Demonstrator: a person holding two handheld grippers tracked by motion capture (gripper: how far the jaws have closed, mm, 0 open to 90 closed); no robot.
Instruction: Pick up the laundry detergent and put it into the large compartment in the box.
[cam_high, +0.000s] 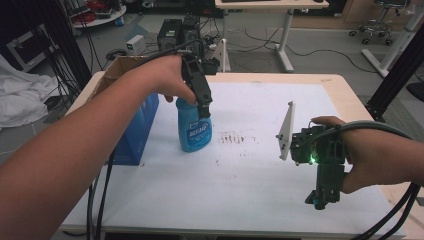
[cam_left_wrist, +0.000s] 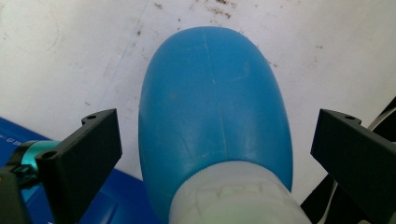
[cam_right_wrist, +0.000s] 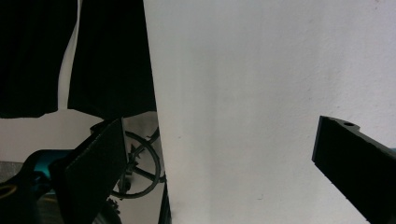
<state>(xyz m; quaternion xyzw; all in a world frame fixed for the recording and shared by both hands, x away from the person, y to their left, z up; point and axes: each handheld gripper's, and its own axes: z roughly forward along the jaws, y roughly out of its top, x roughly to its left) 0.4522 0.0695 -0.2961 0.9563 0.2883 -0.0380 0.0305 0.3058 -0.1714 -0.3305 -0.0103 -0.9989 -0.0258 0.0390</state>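
White tabletop (cam_high: 260, 165) bears an upright blue bottle (cam_high: 194, 129), seemingly untouched between the left hand-held gripper's (cam_high: 204, 111) spread jaws.

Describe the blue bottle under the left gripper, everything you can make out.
The blue bottle is smooth plastic with a rounded body, a paler whitish neck at the top and white lettering on its front label. It stands upright on the white table top, just right of a blue box. The left gripper hangs over its top; in the left gripper view the jaws stand open on either side of the bottle, clear of it.
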